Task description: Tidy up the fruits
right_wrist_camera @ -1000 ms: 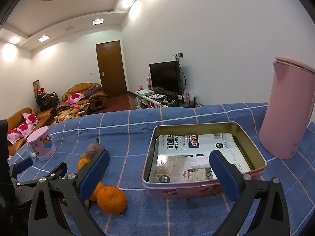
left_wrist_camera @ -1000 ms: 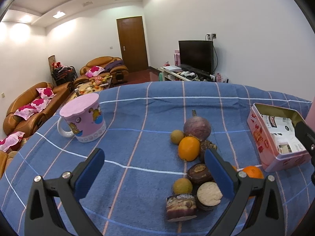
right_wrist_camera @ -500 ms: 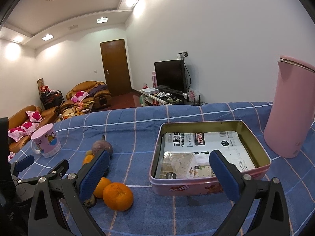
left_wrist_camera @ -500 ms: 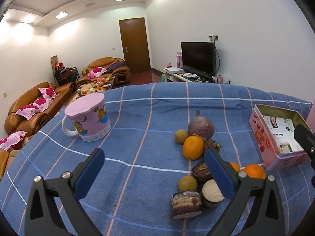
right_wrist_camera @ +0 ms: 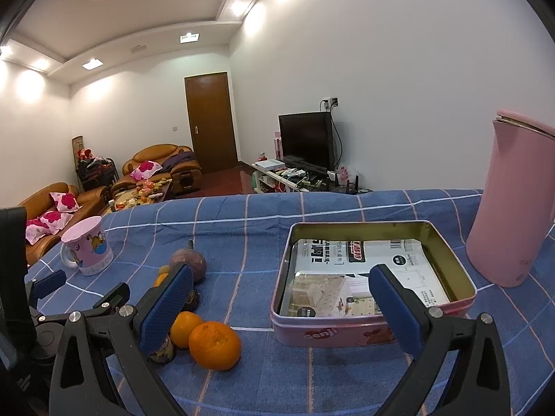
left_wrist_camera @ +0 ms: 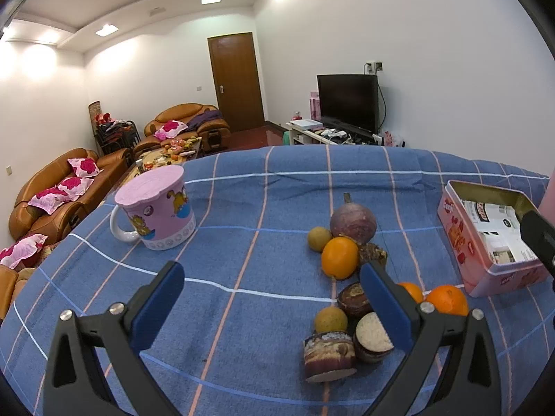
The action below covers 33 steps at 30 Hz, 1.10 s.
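A pile of fruit lies on the blue checked cloth: a purple round fruit (left_wrist_camera: 352,222), an orange (left_wrist_camera: 339,257), two more oranges (left_wrist_camera: 446,299), small yellow fruits (left_wrist_camera: 330,319) and cut brown pieces (left_wrist_camera: 329,351). A pink open tin (left_wrist_camera: 492,239) lined with paper stands to the right. My left gripper (left_wrist_camera: 274,305) is open and empty, above the cloth left of the pile. My right gripper (right_wrist_camera: 281,306) is open and empty, in front of the tin (right_wrist_camera: 367,282), with the near orange (right_wrist_camera: 215,346) at its lower left.
A pink cartoon mug (left_wrist_camera: 154,208) stands at the far left of the table. A tall pink kettle (right_wrist_camera: 513,204) stands right of the tin. The left gripper's body (right_wrist_camera: 31,312) shows at the left edge of the right wrist view. Sofas and a TV lie beyond.
Both views shifted slightly; the fruits and tin slid a little rightward in frame, so both grippers drifted left. Both stayed open and empty.
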Each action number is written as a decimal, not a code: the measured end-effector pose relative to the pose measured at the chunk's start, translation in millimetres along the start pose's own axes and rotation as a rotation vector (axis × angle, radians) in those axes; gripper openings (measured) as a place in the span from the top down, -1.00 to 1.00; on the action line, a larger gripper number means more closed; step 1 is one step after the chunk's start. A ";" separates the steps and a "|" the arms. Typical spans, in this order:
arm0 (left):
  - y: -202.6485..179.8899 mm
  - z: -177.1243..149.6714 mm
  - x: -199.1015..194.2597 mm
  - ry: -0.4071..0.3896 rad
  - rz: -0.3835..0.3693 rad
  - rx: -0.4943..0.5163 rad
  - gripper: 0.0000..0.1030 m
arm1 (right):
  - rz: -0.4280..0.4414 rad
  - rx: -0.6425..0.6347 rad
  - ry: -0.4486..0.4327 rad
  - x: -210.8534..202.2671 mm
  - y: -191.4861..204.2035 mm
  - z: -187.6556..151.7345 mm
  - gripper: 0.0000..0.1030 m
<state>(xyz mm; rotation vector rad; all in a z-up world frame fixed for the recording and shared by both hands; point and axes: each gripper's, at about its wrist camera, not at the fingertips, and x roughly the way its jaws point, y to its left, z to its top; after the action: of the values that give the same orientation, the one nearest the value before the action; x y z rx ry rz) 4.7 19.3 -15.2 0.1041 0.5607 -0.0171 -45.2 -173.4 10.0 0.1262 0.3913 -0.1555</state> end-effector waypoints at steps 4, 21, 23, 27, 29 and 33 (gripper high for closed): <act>-0.5 -0.3 -1.2 -0.001 -0.002 0.000 -1.00 | 0.007 0.003 0.008 -0.3 -0.4 -0.5 -0.96; 53.1 -3.7 6.7 0.104 -0.056 -0.162 -1.00 | 0.208 0.078 0.193 2.6 -11.6 -17.6 -0.46; 57.9 -4.9 11.0 0.126 -0.053 -0.176 -1.00 | 0.229 0.057 0.228 7.2 -4.5 -21.9 -0.46; 56.1 -6.5 11.0 0.144 -0.088 -0.153 -0.95 | 0.233 0.026 0.308 22.0 7.0 -32.3 -0.42; 50.9 -7.6 8.4 0.146 -0.108 -0.123 -0.95 | 0.222 0.022 0.329 27.3 7.0 -34.7 -0.37; 35.1 -10.9 8.5 0.192 -0.194 -0.058 -0.71 | 0.241 0.018 0.377 41.1 9.3 -37.8 -0.35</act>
<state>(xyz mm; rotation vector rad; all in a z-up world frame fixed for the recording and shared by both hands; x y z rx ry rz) 7.7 55.5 -25.6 -0.0061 0.7615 -0.1808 -20.0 -163.8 -39.8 0.2205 0.7459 0.1054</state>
